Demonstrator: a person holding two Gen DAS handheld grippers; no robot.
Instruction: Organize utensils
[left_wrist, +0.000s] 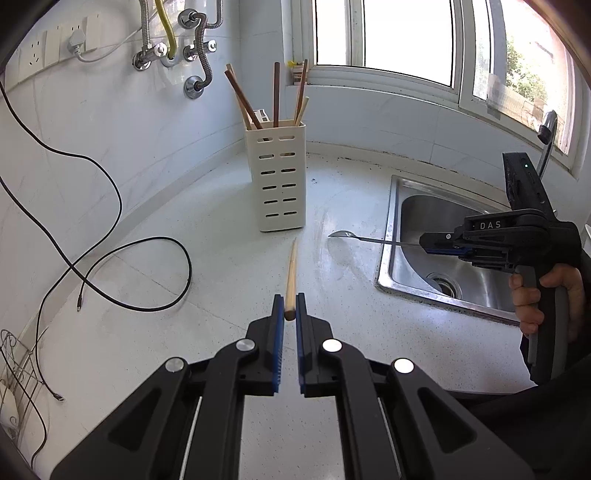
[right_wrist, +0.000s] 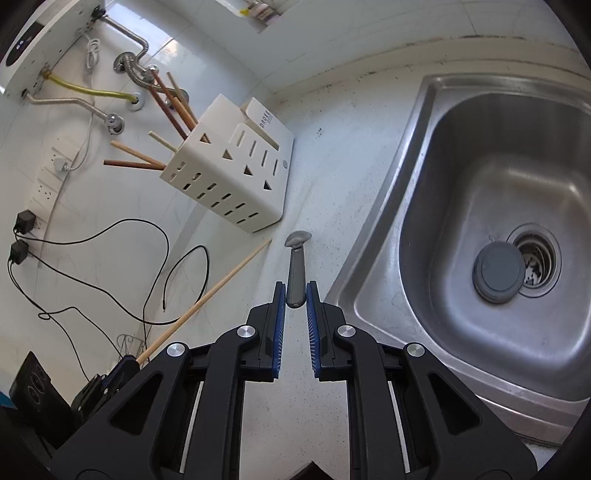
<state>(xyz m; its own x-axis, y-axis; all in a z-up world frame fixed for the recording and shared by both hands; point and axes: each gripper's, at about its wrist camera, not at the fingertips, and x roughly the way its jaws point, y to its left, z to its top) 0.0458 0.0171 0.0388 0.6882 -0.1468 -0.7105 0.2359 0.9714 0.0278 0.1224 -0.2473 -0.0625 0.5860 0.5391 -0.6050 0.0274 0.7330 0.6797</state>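
My left gripper is shut on the butt end of a pale wooden chopstick, which points toward the cream slotted utensil holder. That holder has several wooden chopsticks standing in it. My right gripper is shut on the handle of a metal spoon, bowl forward, just above the countertop. In the left wrist view the right gripper comes in from the right, the spoon sticking out level over the counter. In the right wrist view the held chopstick runs diagonally toward the holder.
A steel sink with a grey drain plug lies to the right of the counter. Black cables loop over the white countertop at left. Pipes and sockets line the back wall; a wire rack sits at lower left.
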